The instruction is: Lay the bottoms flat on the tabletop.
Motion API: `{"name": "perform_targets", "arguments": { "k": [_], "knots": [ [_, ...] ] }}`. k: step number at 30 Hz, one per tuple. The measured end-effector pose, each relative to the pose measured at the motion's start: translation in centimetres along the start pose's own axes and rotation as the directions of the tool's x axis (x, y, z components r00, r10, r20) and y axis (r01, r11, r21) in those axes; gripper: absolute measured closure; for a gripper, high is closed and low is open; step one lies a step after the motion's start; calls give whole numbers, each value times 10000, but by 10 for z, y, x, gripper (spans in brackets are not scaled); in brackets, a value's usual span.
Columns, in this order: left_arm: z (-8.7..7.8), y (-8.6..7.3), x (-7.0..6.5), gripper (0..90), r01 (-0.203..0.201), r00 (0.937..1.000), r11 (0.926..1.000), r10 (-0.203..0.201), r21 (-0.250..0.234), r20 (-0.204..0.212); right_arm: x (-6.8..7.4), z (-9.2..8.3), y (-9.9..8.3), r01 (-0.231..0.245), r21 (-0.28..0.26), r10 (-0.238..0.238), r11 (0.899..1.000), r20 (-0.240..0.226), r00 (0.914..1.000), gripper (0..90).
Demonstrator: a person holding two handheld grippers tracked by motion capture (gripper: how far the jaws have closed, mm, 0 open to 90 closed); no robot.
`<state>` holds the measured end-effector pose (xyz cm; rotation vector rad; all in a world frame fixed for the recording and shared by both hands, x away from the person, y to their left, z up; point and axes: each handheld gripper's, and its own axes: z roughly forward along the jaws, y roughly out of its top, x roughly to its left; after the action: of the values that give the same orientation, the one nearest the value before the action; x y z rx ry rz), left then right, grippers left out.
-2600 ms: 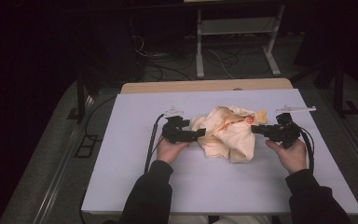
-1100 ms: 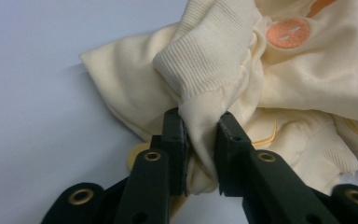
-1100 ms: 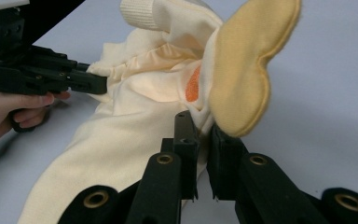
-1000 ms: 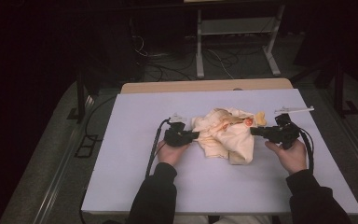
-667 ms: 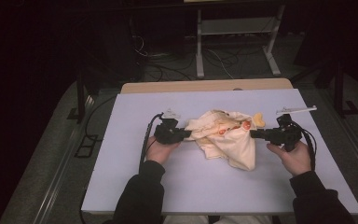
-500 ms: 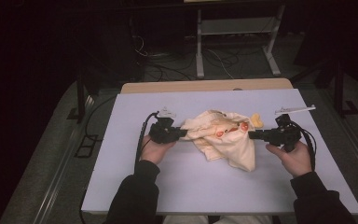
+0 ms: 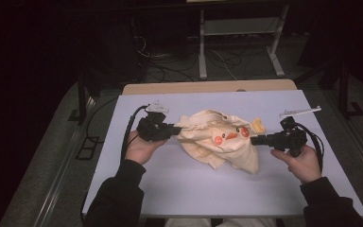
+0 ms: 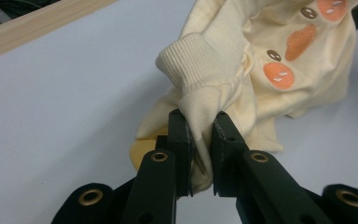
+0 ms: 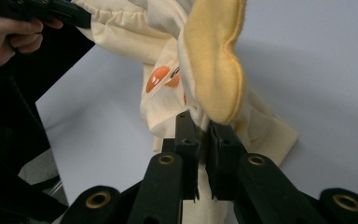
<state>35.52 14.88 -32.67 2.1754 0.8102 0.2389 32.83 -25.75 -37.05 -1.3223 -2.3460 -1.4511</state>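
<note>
A cream garment (image 7: 217, 139) with orange patches and a small face design hangs stretched between both grippers above the pale table (image 7: 208, 189). My left gripper (image 7: 176, 130) is shut on a sleeve just below its ribbed cuff (image 8: 191, 60); the fabric is pinched between the jaws of the left gripper (image 8: 200, 122). My right gripper (image 7: 254, 140) is shut on the garment's other side. In the right gripper view the right gripper (image 9: 203, 123) nips cream cloth under a yellow padded flap (image 9: 214, 60). The left gripper (image 9: 51, 11) shows far off at that view's top left.
A wooden strip (image 7: 208, 87) borders the table's far edge. A thin white strip (image 7: 300, 111) lies at the back right. Cables (image 7: 131, 132) trail from both grippers. A metal stand (image 7: 238, 33) and floor cables lie in the dark beyond the table.
My left gripper has moved left and upward with the sleeve, drawing the garment out and lifting it. The right gripper has risen slightly, still holding its side.
</note>
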Motion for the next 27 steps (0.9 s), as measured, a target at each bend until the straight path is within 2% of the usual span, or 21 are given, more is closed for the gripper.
{"name": "perform_targets", "arguments": {
  "k": [7,12,17,20,23,27],
  "knots": [
    [-23,31,-7,786,-454,9989,9988,451,191,135,12,-15,8,110,-199,-116,9997,-305,9995,824],
    [-29,48,-5,785,-637,9979,9975,634,310,120,18,-27,17,225,-443,-239,9988,-304,9993,824],
    [-14,49,2,784,-304,9994,9982,296,516,154,10,-24,21,79,-478,-83,9988,-73,9999,824],
    [-1,47,4,784,-298,9995,9970,289,710,138,4,-18,19,100,-483,-94,9988,123,9999,824],
    [12,47,5,782,-224,9997,9963,221,832,44,-4,-11,18,39,-356,-21,9994,509,9987,824],
    [30,46,4,776,-180,9998,9948,171,1003,101,-15,-3,12,88,-514,-33,9986,1053,9944,823]
  ]
}}
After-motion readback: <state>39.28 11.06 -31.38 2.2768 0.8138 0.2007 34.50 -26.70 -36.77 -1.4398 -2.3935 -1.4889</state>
